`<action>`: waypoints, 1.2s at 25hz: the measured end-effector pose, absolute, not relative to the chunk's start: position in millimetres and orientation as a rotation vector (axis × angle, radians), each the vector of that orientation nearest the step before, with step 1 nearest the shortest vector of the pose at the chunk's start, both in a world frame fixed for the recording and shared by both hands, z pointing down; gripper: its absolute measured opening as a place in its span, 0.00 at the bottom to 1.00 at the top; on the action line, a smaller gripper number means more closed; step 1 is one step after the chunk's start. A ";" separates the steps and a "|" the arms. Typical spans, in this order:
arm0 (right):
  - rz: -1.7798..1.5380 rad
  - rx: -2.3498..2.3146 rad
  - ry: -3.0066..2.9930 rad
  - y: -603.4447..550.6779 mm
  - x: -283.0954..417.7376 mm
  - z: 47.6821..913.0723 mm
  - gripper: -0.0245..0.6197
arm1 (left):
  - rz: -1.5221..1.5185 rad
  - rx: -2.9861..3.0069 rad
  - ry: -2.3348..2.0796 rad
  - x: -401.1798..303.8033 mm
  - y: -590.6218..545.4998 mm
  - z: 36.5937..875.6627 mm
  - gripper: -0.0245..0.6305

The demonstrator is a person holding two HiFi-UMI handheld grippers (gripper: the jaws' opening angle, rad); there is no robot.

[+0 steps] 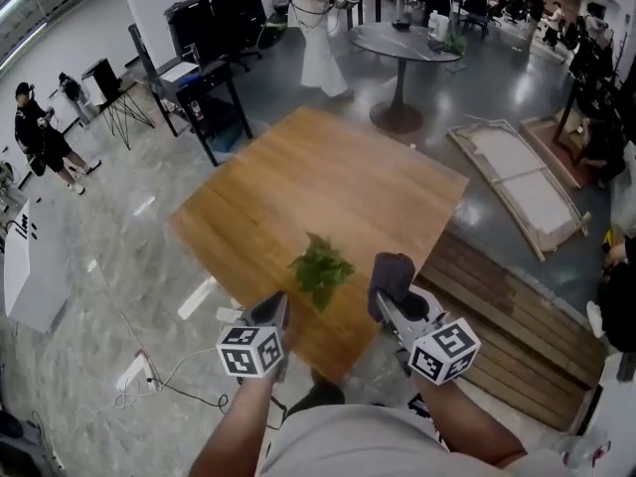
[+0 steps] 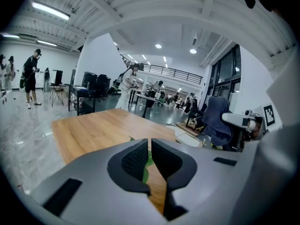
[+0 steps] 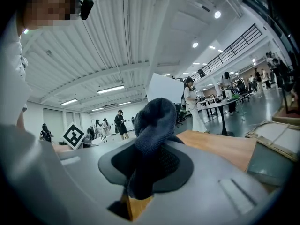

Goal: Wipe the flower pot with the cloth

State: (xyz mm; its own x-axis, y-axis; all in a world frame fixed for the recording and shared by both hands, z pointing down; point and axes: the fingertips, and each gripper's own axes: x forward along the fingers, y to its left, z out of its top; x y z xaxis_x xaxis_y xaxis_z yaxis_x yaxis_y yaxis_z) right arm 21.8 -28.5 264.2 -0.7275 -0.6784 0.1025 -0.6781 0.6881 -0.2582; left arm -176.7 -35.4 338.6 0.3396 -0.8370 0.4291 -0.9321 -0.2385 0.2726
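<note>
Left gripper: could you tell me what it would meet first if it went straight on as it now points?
Probably the green leafy plant on the brown wooden table: its leaves show just ahead of the left gripper.

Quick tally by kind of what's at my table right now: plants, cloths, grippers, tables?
Plant: 1 (green leaves; pot hidden under them)
Cloth: 1 (dark blue, clamped in the right gripper)
Grippers: 2 (right gripper, left gripper)
Wooden table: 1
Total: 5
</note>
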 end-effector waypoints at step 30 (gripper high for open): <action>-0.998 -1.393 2.804 -224.0 35.1 475.6 0.15 | 0.841 1.939 -1.065 -178.5 -292.9 591.5 0.19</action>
State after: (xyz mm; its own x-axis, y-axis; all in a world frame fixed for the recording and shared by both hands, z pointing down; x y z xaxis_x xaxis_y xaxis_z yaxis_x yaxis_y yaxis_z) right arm 35.1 -224.0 475.6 -0.6318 -0.6760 0.3792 -0.7636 0.4588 -0.4544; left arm -178.5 -292.9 591.5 0.4364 -0.3840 0.8137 -0.8807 -0.3673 0.2990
